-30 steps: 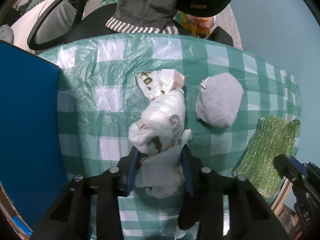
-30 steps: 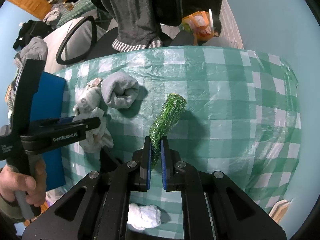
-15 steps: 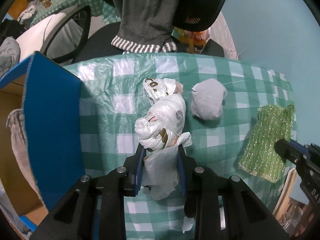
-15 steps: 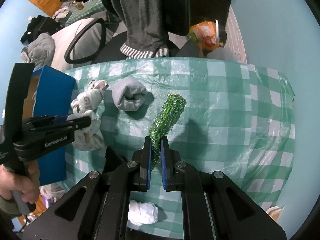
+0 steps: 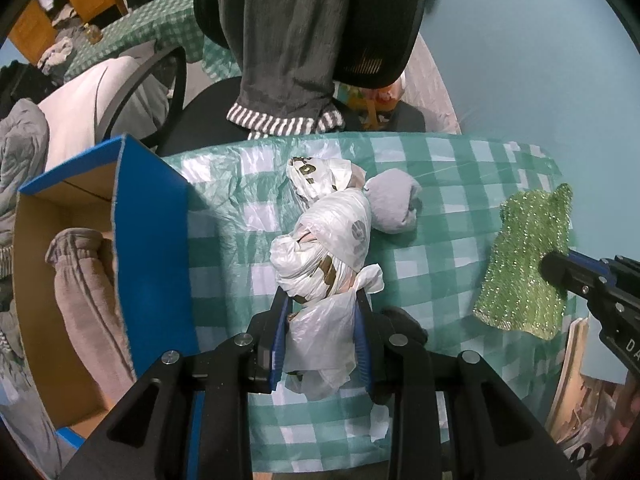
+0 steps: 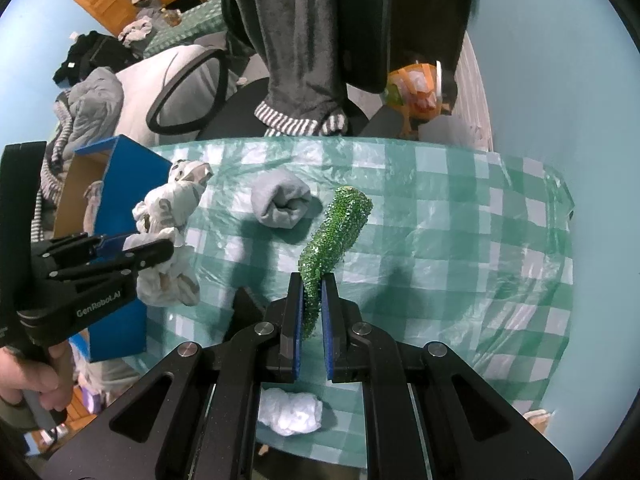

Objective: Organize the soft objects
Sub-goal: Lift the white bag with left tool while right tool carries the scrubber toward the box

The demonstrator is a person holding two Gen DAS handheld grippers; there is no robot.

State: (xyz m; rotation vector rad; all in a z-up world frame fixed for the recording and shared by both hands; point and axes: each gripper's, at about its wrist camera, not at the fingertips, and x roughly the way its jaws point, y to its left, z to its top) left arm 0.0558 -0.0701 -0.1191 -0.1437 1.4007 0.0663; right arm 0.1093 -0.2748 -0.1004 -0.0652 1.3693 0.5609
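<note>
Both lifted higher since a second ago, with more of the blue box (image 5: 152, 248) now showing at the left and the tabletop (image 5: 452, 216) looking farther away.

Best done slowly: carry the white plastic bag bundle (image 5: 324, 248) over to the blue box at the left, hold it right above the open top, then let go. Keep a firm squeeze till then, since thin plastic slips and part of the bundle hangs loose below. Mind the box wall on the way over.

Left tongs (image 5: 320, 340) clamped on the tail of the bag bundle, pointing straight down, bundle hanging clear above the tabletop, just beside the rolled grey sock (image 5: 394, 208) in the picture.

Right tongs (image 6: 311, 320) squeezed tight together on the sparkly green cloth (image 6: 332, 236), tipped steeply down. Green cloth up off the tabletop, well right of the box. Small white bundle (image 6: 290, 410) lying on the tabletop below.
</note>
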